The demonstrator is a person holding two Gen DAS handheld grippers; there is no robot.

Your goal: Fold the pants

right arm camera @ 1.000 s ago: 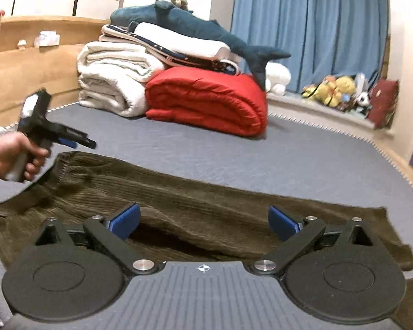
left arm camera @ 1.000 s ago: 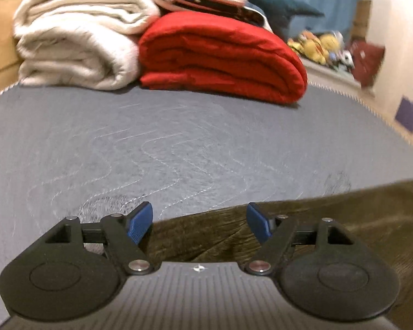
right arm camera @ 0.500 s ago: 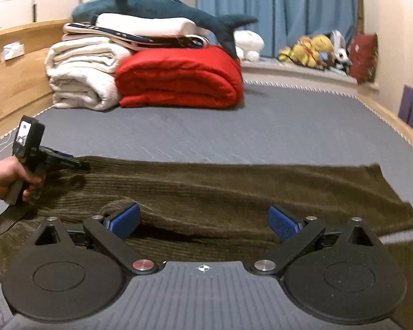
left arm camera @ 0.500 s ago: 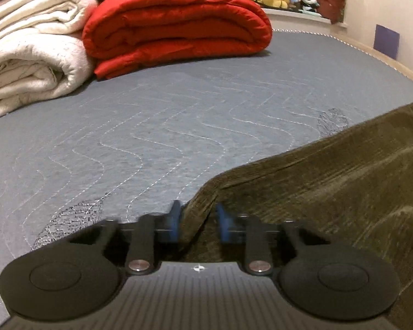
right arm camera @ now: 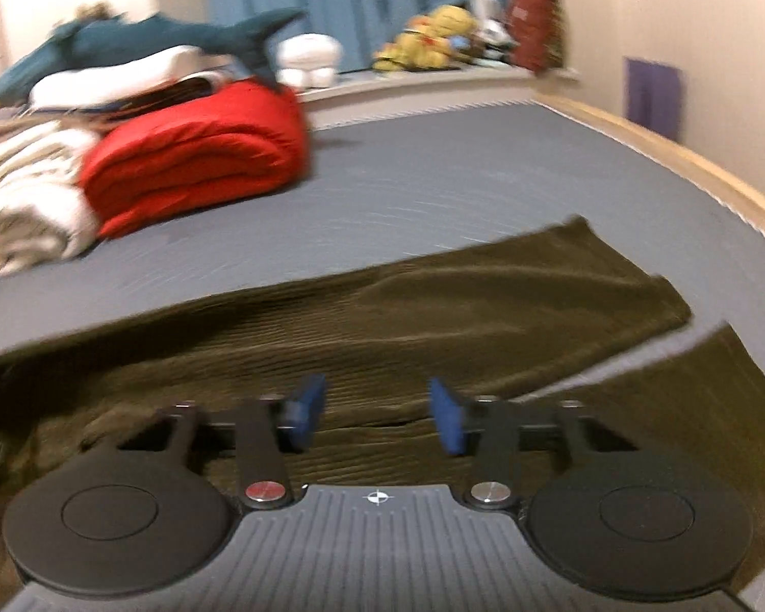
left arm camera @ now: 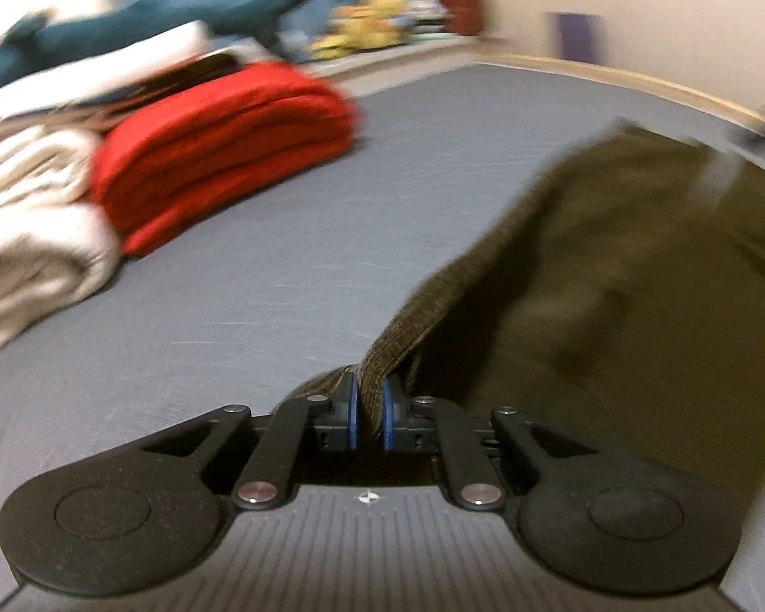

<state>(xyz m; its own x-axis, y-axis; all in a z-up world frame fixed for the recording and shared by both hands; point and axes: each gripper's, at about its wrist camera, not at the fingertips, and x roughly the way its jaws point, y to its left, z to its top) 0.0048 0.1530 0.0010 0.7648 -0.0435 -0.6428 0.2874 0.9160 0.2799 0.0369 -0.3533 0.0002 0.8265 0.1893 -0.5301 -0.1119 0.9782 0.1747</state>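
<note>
On the grey mattress [right arm camera: 433, 188], the left gripper [left arm camera: 368, 410] is clenched on a lifted edge of the olive corduroy pants [left arm camera: 612, 275]. Further right, the right gripper [right arm camera: 377, 413] is closing above the spread-out pants, pads not yet pressing cloth.

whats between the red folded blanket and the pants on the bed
Nothing: in the right wrist view only bare grey mattress lies between the red folded blanket and the far edge of the olive pants.

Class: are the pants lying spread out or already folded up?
Spread: the pants lie long across the bed, one edge pinched up by the left gripper.
</note>
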